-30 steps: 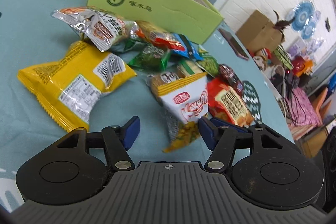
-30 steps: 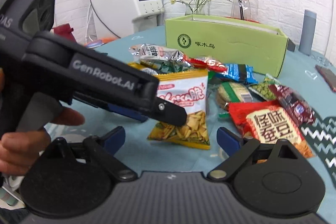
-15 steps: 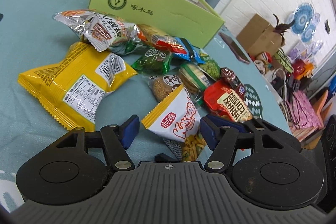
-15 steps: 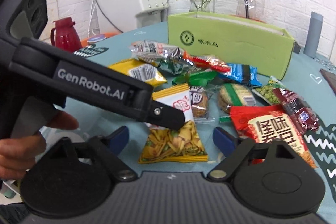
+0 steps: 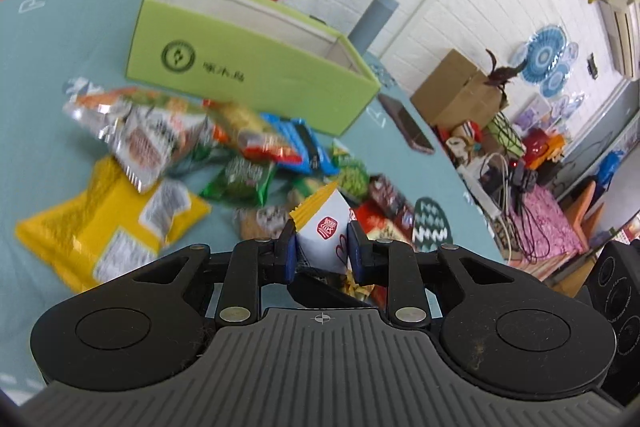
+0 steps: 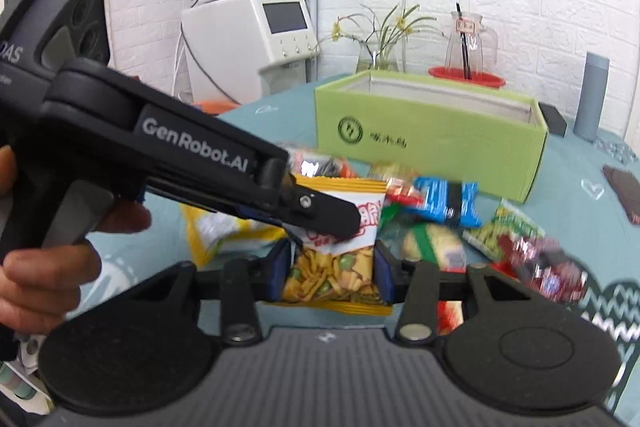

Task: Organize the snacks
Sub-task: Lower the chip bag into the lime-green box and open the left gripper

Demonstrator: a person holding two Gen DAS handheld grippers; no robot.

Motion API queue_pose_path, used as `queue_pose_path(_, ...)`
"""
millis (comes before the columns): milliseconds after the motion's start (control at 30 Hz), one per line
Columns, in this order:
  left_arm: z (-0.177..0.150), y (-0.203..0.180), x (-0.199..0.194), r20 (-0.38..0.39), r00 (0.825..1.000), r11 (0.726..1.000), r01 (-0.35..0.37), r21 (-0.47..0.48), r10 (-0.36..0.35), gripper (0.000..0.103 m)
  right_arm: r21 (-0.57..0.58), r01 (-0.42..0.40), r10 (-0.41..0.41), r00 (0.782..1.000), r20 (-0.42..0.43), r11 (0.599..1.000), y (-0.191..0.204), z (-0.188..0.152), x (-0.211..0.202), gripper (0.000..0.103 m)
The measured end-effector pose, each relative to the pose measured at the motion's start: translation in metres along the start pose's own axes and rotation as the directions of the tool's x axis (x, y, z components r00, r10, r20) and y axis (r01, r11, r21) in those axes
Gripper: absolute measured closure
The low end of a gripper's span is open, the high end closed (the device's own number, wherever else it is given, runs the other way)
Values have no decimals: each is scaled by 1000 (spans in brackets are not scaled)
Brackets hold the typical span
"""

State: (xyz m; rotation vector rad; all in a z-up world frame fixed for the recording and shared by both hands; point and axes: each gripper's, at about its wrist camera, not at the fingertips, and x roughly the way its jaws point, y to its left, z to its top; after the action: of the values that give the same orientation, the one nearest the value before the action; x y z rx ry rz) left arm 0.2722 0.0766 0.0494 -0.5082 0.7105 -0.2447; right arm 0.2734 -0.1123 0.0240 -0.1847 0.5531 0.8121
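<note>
A white and orange snack bag is held between both grippers, lifted off the table. My left gripper is shut on its upper end. My right gripper is shut on its lower end, where the picture of crisps shows. The left gripper's body crosses the right wrist view from the left. An open green box stands behind the snack pile; it also shows in the right wrist view.
Several snack bags lie on the teal cloth: a yellow bag, a silver bag, a blue bag, a green bag. A phone, a grey bottle and a vase stand near the box.
Both grippers have closed on the white and orange bag and raised it off the table. The views have tilted up towards the green box.
</note>
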Motion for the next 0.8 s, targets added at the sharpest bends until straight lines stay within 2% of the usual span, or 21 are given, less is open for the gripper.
queue_pose_path(200,84,-12,31,60,998,998,5,58,-9,102,-64,53,-50,998,49,997,-44,69,38,55)
queue_pose_path(367,160,-7,79,99,995,996,-16,83,8,102,-87,81,-79,996,28,993,-93,130,95,55)
queue_pose_path(467,189,9,112,97,994,995,-56,76,49,102,-65,56,-57,998,-20,996,-119,150,137,55)
queue_pose_path(600,203,39,151,61,994,995,-96,42,93,100,-40,31,-35,996,-87,999,-138,152,186,55)
queue_pose_path(633,204,45,156,60,993,994,-101,41,99,94,-39,29,-33,995,-95,999,-140,150,193,51)
queue_pose_path(667,203,49,159,63,993,993,-103,48,100,75,-37,30,-33,995,-98,999,-141,147,198,47)
queue_pose_path(700,203,52,160,70,991,992,-115,48,111,66,-35,29,-33,995,-95,999,-142,145,200,44)
queue_pose_path(733,202,55,158,82,989,991,-128,44,124,55,-29,27,-29,996,-88,999,-142,143,199,37)
queue_pose_path(800,200,57,150,108,986,990,-131,43,126,53,-18,27,-28,997,-68,999,-142,142,191,35)
